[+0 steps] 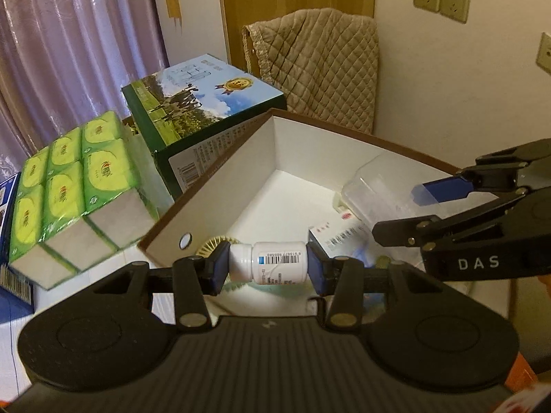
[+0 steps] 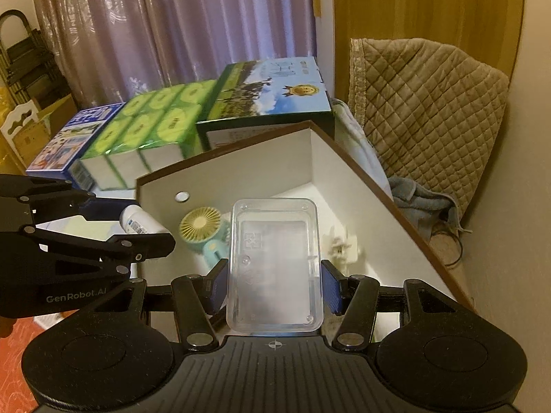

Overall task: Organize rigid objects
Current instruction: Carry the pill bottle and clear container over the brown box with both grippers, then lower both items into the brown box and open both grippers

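Over the open white box [image 2: 241,168], your left hand-held gripper [image 1: 268,265] is clamped on a white pill bottle [image 1: 272,266] and your right hand-held gripper [image 2: 275,289] on a clear plastic case [image 2: 275,265]. A small fan [image 2: 201,223] already lies inside; both held items remain to be placed.

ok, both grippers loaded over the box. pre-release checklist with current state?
1. Left gripper clamped on white bottle: ok.
2. Right gripper clamped on clear plastic case: ok.
3. Both items over the open white box: ok.
4. Drop spot free: not ok, mini fan and medicine carton lie below.
5. Grippers clear of each other: ok.
6. Height above box floor: cannot tell.
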The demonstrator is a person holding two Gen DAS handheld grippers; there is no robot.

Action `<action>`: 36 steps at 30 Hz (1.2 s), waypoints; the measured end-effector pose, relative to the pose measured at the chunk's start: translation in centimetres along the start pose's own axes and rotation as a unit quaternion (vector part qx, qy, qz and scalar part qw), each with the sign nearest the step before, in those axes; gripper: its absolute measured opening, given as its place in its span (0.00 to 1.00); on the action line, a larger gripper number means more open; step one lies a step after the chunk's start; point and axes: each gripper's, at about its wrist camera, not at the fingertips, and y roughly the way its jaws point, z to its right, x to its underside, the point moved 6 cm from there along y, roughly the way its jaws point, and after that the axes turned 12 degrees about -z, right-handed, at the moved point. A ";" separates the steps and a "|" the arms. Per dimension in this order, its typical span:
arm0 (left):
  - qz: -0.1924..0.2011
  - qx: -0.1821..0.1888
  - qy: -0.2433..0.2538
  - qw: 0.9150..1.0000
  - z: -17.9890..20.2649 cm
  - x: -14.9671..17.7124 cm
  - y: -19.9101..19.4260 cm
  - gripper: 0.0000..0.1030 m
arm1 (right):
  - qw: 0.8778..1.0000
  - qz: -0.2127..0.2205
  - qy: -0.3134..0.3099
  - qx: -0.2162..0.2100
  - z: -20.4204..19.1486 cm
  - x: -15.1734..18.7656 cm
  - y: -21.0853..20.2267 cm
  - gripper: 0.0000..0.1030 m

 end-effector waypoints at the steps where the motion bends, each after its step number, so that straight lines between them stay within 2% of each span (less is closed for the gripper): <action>1: -0.001 0.001 0.002 1.000 -0.2 -0.5 0.5 0.41 | 1.000 -0.002 0.001 -0.001 0.2 -0.3 0.5 0.50; 9: -0.017 -0.001 0.020 1.000 -0.9 -3.6 4.7 0.41 | 1.000 -0.020 0.007 -0.006 2.4 -3.2 4.4 0.50; 15: -0.011 -0.006 0.025 1.000 -1.4 -5.4 6.9 0.41 | 1.000 -0.024 0.015 -0.004 3.7 -4.7 6.3 0.50; 18: -0.003 -0.018 0.027 0.999 -1.7 -6.1 7.3 0.51 | 1.000 -0.023 0.015 -0.003 3.9 -5.2 6.8 0.50; 22: -0.009 -0.021 0.020 1.000 -2.3 -6.3 7.8 0.55 | 1.000 -0.023 0.015 -0.005 4.1 -5.7 7.4 0.50; 30: -0.027 -0.004 -0.011 1.000 -3.7 -5.9 8.0 0.48 | 1.000 0.006 -0.004 -0.005 3.3 -6.2 7.8 0.51; 36: -0.025 -0.002 -0.004 1.000 -3.6 -5.3 7.2 0.54 | 1.000 0.007 0.000 -0.001 3.4 -6.0 7.9 0.56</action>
